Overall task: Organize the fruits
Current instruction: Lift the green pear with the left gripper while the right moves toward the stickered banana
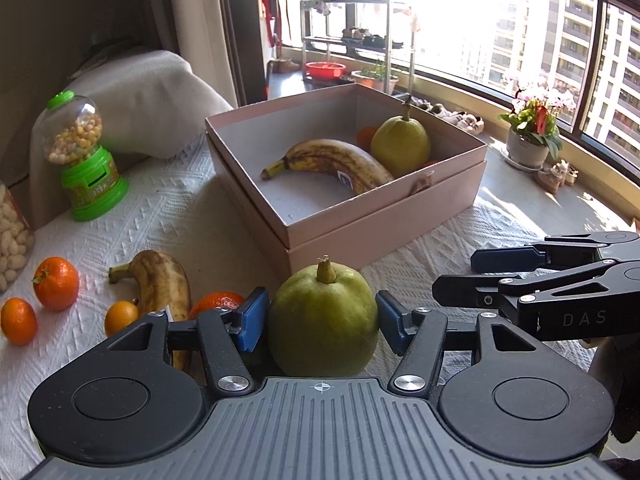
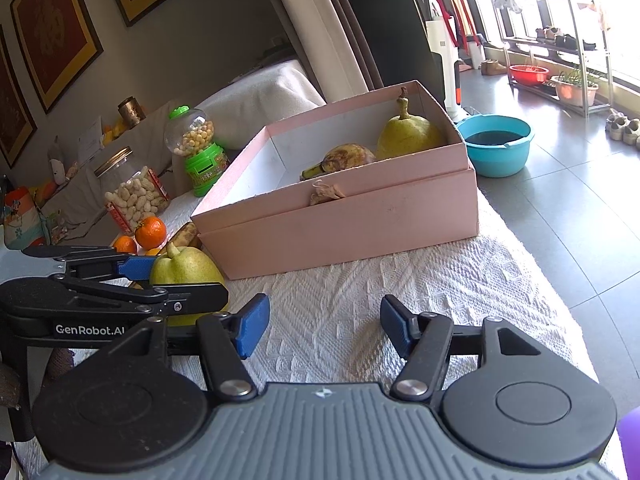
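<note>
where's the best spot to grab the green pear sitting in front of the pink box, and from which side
Grip the green pear across its wide round belly, below the stem, coming in from the near side, angled down. It stands stem-up on the white cloth, so its flanks are free; the left hand-held gripper already straddles them, its blue pads looking just clear of the skin. The pink box blocks the far side.

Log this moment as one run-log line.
left gripper: around green pear, contact unclear | right gripper: open, empty | pink box: banana, pear | cloth: banana, oranges
</note>
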Demonstrator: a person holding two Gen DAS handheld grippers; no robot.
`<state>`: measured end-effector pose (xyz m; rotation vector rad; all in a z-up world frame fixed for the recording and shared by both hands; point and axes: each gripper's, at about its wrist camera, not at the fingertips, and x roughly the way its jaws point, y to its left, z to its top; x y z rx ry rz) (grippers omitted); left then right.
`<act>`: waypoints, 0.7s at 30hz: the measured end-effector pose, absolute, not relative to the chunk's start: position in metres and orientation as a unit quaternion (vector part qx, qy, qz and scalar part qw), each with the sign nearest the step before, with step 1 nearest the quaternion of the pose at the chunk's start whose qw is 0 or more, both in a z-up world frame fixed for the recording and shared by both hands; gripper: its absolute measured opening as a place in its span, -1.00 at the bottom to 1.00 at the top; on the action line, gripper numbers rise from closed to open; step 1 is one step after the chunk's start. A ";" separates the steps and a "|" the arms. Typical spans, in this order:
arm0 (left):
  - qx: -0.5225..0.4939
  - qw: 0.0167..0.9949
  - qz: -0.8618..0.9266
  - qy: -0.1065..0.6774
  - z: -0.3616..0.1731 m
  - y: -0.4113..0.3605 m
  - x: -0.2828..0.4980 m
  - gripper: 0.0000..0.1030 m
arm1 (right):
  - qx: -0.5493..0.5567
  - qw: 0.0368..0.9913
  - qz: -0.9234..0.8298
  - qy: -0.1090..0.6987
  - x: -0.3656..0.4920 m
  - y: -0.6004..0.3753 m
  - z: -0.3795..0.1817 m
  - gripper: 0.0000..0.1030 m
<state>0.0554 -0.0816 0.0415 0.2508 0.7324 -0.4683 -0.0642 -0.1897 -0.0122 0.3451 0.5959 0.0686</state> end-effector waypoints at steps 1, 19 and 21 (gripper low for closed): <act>0.134 0.900 -0.226 0.347 0.039 -0.083 0.053 0.24 | 0.169 0.941 0.034 0.292 -0.064 -0.190 -0.012 0.21; 0.042 0.922 -0.198 0.331 0.059 -0.004 -0.002 0.24 | 0.132 0.946 0.036 0.295 -0.062 -0.176 -0.007 0.23; 0.037 0.929 -0.168 0.329 0.066 0.017 -0.010 0.24 | 0.121 0.947 0.060 0.290 -0.062 -0.164 0.003 0.23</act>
